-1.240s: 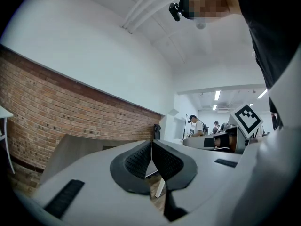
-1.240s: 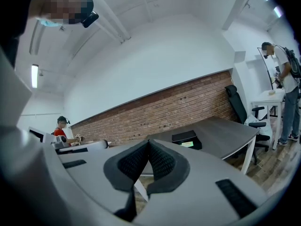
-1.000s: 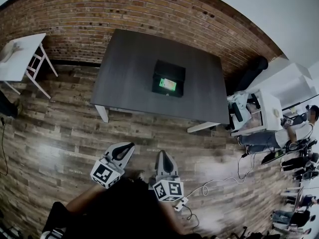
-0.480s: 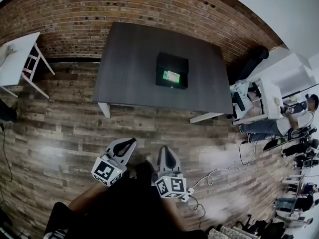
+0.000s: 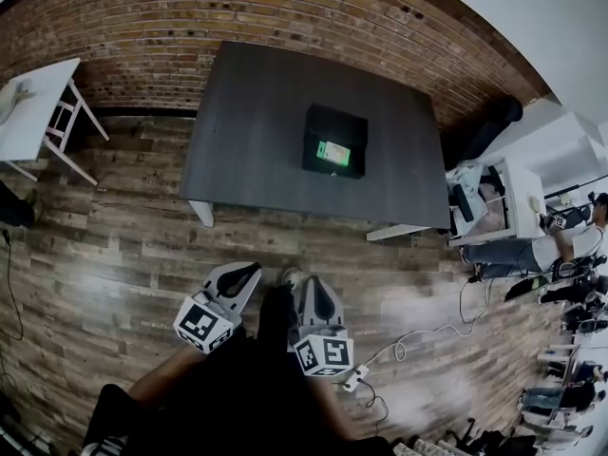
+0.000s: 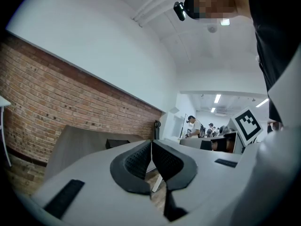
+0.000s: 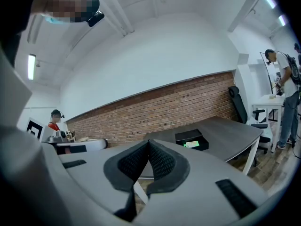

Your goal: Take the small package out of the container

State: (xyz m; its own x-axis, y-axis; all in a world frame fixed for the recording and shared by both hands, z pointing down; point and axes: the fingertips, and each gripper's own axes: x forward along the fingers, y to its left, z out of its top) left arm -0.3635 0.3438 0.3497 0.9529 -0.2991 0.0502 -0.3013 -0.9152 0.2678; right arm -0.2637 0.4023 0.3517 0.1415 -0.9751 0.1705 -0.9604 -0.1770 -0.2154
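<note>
- You stand well short of the tabletop (image 5: 249,131), left hand-held gripper (image 6: 151,147) and right hand-held gripper (image 7: 148,146) both closed, nothing between the jaws.
- The green small package (image 5: 332,151) lies inside the black container (image 5: 337,124), right of the tabletop's middle; approach, grasp and lift-out are all yet to do.

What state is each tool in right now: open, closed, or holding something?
Left tool: closed, holding nothing.
Right tool: closed, holding nothing.

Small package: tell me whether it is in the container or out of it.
In. The green small package lies inside the open-topped black container on the dark table, as the head view shows.
</note>
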